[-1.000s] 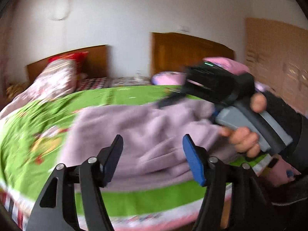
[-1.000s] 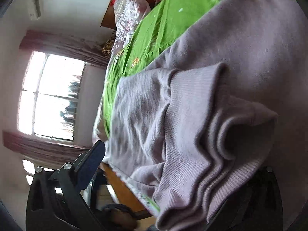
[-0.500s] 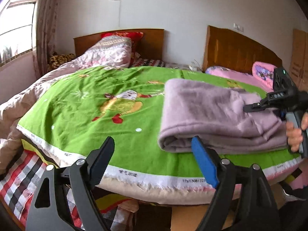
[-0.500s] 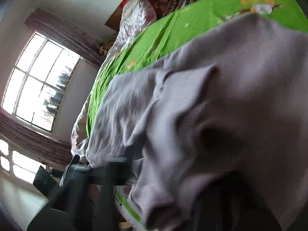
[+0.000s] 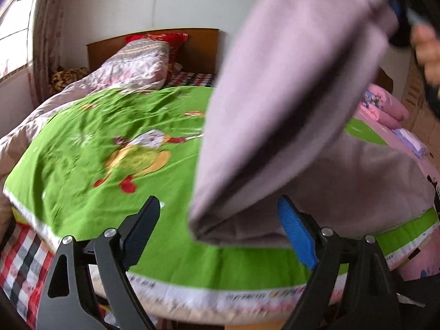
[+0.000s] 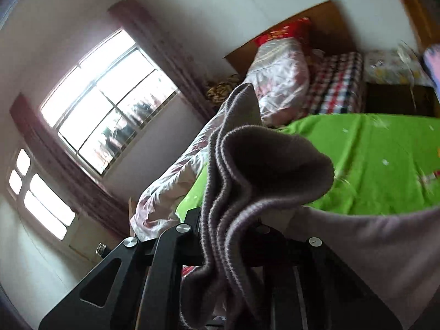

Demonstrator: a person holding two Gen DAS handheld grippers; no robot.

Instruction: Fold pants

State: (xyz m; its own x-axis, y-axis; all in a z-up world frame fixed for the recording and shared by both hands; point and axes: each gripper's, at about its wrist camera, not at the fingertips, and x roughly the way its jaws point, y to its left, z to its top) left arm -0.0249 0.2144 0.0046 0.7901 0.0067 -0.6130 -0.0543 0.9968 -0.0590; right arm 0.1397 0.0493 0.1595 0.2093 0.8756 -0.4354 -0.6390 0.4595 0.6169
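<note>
The pants (image 5: 288, 104) are lifted at the right over the bed (image 5: 110, 137), bunched in the closing right gripper (image 6: 233, 236); layers may slip out. The left gripper (image 5: 217, 220) is opening, empty.

Home bedroom (2 beds (image 5: 110, 143), curtained window (image 6: 107, 101)).

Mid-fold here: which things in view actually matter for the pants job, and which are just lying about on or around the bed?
Job:
- mauve pants, one end lifted
- right gripper, closing on their bunched edge
- left gripper, opening, nothing between its fingers
- green bedspread, the folding surface

Lying about:
- folded quilt
- red pillow
- pink bedding
- checked sheet
</note>
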